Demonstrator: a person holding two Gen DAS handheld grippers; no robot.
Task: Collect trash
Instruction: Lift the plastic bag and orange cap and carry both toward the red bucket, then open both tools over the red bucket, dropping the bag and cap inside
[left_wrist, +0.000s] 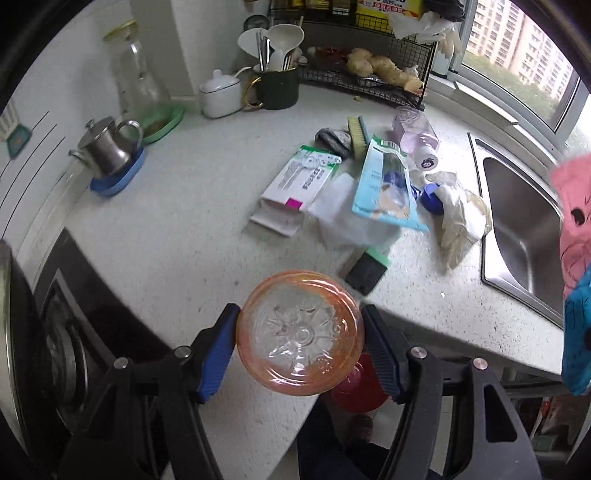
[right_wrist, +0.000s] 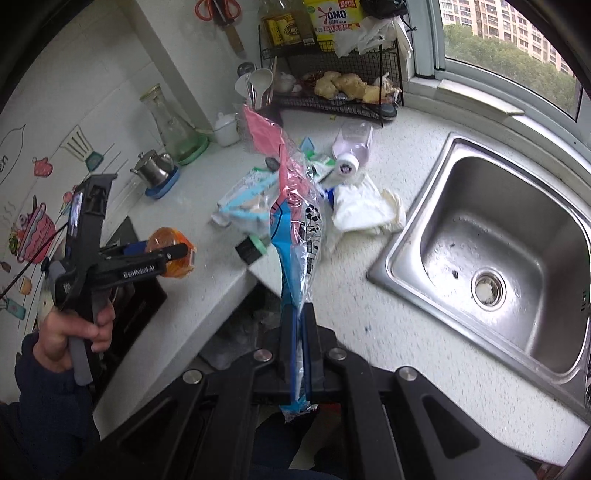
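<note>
Orange-tinted plastic, an empty bottle (left_wrist: 300, 334), is pinched bottom-forward between the blue pads (left_wrist: 216, 354) of the left tool (left_wrist: 301, 347), held level above the counter (left_wrist: 177, 206) edge. A pink-and-blue wrapper (right_wrist: 295, 229) is clamped upright in the tightly pressed right tool (right_wrist: 297, 354), raised over the counter beside the sink (right_wrist: 491, 236). Farther back, a white box (left_wrist: 295, 184), a pale blue pouch (left_wrist: 384, 188), crumpled gloves (left_wrist: 461, 218) and a lilac bottle (left_wrist: 415, 134) are left lying together.

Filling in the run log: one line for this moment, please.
left gripper: shut on orange bottle | right gripper: shut on snack wrapper | more trash on counter
</note>
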